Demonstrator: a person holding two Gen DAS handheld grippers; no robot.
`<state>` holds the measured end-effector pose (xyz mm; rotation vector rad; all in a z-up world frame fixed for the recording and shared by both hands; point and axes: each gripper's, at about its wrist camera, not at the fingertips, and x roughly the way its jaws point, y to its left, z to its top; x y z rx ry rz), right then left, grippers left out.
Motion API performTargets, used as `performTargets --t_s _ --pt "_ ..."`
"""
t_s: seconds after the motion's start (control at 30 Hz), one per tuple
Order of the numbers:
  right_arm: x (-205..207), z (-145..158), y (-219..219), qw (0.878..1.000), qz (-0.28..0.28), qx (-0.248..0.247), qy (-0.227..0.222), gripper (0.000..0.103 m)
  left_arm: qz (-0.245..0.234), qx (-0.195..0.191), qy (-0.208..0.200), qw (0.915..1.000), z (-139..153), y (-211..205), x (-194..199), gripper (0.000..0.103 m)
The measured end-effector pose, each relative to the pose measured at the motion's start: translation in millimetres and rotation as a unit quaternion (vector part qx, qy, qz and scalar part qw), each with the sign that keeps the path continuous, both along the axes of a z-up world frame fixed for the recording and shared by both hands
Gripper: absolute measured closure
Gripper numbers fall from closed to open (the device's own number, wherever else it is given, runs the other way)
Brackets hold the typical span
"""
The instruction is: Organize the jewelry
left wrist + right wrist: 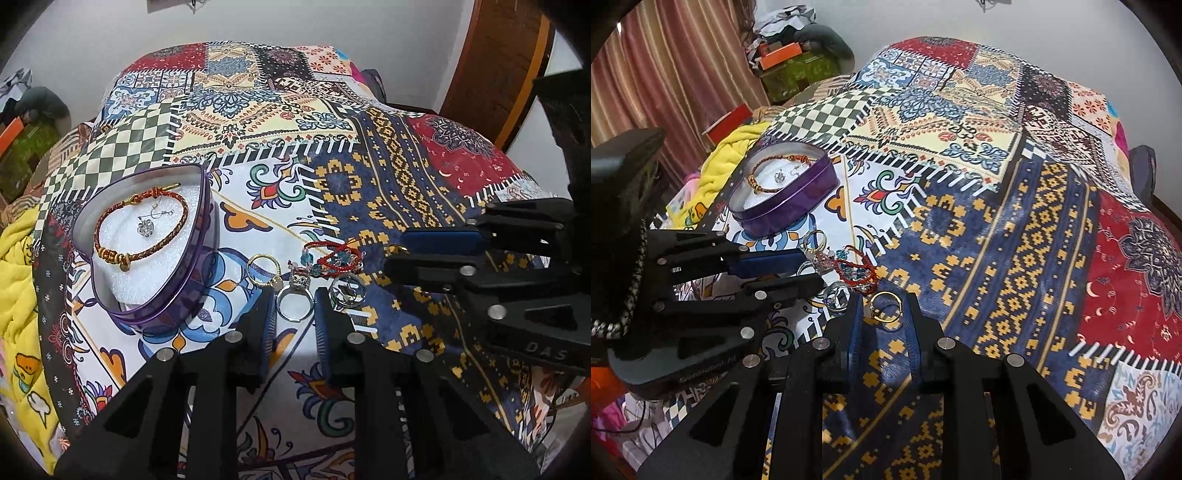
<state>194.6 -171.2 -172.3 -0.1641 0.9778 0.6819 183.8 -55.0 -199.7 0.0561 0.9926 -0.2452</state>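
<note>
left gripper (294, 314) fingers parted around a silver ring (291, 303) on the bed; right gripper (882, 314) parted around a gold ring (885, 307).

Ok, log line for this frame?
left gripper: open, straddling silver ring | right gripper: open, straddling gold ring | tin: bracelet, pendant inside

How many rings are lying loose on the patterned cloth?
4: gold ring nearest the tin, silver stone ring between left fingers, wide silver ring, gold ring between right fingers.
</note>
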Motion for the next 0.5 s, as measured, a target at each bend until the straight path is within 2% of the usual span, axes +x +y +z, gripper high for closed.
performTargets --t_s 0.3,0.5 --pt "-5 17 -9 1.0 -0.016 0.004 -0.018 0.083 0.007 -0.006 -0.001 1.0 8 2 -14 0.083" --pt "-10 35 -6 0.999 -0.018 0.012 -0.038 0.083 0.026 -0.013 -0.022 0.9993 28 13 -28 0.083"
